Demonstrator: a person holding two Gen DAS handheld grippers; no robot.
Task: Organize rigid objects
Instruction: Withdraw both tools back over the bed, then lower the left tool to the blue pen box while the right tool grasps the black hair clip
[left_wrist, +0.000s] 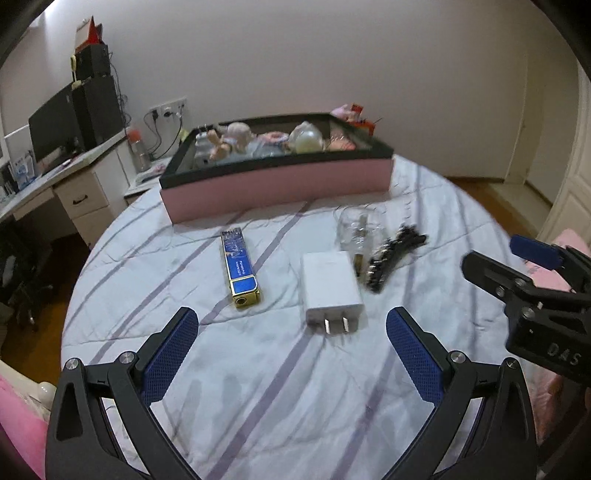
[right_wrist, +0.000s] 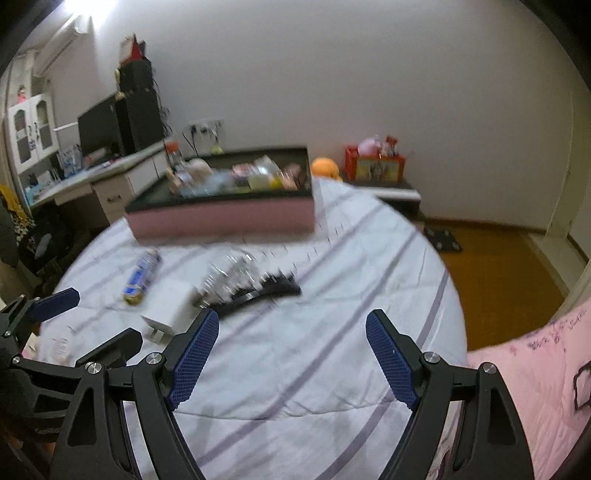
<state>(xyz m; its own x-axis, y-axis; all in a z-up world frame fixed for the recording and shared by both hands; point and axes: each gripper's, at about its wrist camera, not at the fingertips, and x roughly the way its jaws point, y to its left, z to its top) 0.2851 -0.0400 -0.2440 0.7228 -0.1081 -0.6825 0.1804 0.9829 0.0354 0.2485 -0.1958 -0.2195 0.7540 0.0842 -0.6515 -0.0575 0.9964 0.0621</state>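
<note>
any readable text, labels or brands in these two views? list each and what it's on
"DAS": white letters on the black body of the right gripper, left wrist view.
Blue and gold box: light print down its blue face, too small to read.
Pink bedding: dark handwriting-style print, too blurred to read.
Red box by the wall: pictures or print, unreadable.
White charger: no visible marking.

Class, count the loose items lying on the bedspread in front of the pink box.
4: blue-and-gold lighter at left, white plug adapter in the middle, clear glass bottle behind it, black hair clip rightmost. The box may hide others.
</note>
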